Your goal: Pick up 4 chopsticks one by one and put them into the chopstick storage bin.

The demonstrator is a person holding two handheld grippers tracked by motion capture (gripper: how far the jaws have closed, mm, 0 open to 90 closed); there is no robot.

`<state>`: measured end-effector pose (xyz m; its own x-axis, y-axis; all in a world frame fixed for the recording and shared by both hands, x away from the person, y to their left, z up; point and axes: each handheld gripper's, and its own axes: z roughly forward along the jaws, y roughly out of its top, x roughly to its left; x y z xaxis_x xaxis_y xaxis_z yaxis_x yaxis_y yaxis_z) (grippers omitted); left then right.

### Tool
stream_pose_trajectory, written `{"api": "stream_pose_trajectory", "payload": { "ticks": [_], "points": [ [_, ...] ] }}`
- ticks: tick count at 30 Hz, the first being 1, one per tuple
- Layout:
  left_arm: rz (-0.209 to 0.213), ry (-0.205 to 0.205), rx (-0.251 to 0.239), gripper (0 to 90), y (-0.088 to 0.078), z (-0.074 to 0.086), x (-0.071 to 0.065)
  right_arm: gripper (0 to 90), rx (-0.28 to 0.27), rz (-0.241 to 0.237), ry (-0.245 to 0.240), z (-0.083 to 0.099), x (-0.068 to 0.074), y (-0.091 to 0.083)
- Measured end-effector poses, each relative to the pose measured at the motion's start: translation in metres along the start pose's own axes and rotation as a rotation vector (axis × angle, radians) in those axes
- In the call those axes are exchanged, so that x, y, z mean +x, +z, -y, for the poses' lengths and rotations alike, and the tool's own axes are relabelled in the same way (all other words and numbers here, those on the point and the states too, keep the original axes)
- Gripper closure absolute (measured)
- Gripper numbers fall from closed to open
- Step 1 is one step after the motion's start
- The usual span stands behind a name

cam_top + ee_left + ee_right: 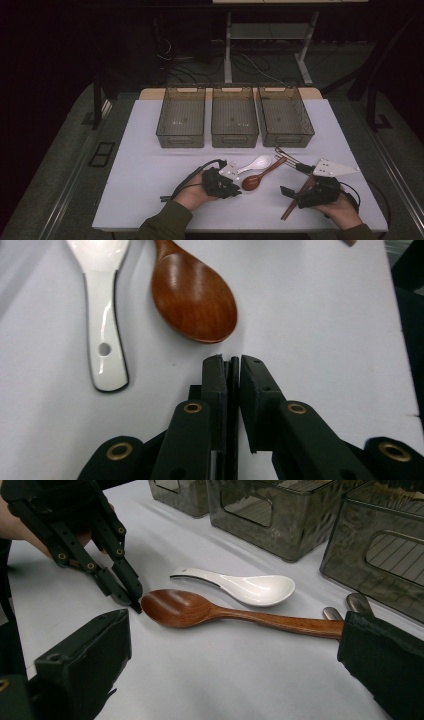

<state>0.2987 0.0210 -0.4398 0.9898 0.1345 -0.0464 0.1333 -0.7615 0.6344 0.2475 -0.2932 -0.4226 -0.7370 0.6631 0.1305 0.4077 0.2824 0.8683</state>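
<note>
The wooden spoon (260, 176) is lying on the white counter (150, 170) toward its near edge, around the middle, bowl toward the person and handle running off toward the far right corner. The left gripper (238, 190) is sitting just beside the bowl, its jaws pressed together with nothing between them; in the left gripper view the wooden spoon (194, 295) is lying just ahead of the tips, apart from them. A white spoon (256, 163) is lying just beside the wooden one, on its far-left side. The right gripper (292, 196) is resting near the near right corner with its jaws standing wide apart and empty. Its own view is showing the wooden spoon (225, 611) stretching between those jaws, and the left gripper (131, 601) tips nearly touching the bowl. Three grey bins (235, 131) are standing along the far edge.
</note>
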Motion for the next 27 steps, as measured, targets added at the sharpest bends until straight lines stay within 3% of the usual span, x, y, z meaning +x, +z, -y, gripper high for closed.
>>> {"api": "stream_pose_trajectory", "payload": {
  "ticks": [4,5,6,7,13,17,27],
  "points": [
    [-0.016,-0.030,-0.012,80.6,0.000,0.002,0.004,1.0,-0.001,-0.001,0.001,0.000,0.000,0.000],
    [-0.022,-0.012,0.007,80.7,-0.002,0.002,0.007,1.0,-0.001,0.000,0.002,0.000,0.000,0.000],
    [-0.028,-0.039,-0.015,80.6,-0.001,0.002,0.006,1.0,0.000,0.000,0.004,0.000,0.000,0.000],
    [-0.035,-0.013,-0.005,80.6,-0.002,0.003,0.010,1.0,-0.002,-0.001,0.002,0.000,-0.001,0.000],
    [-0.060,-0.076,-0.015,80.7,-0.005,0.006,0.016,1.0,-0.005,0.001,0.003,0.000,0.000,-0.001],
    [-0.079,-0.076,0.000,80.7,-0.009,0.009,0.022,1.0,-0.002,-0.001,0.001,0.000,-0.001,0.000],
    [-0.142,-0.124,-0.010,80.7,-0.016,0.015,0.033,1.0,-0.001,-0.001,0.006,0.000,0.000,0.000]
  ]
}}
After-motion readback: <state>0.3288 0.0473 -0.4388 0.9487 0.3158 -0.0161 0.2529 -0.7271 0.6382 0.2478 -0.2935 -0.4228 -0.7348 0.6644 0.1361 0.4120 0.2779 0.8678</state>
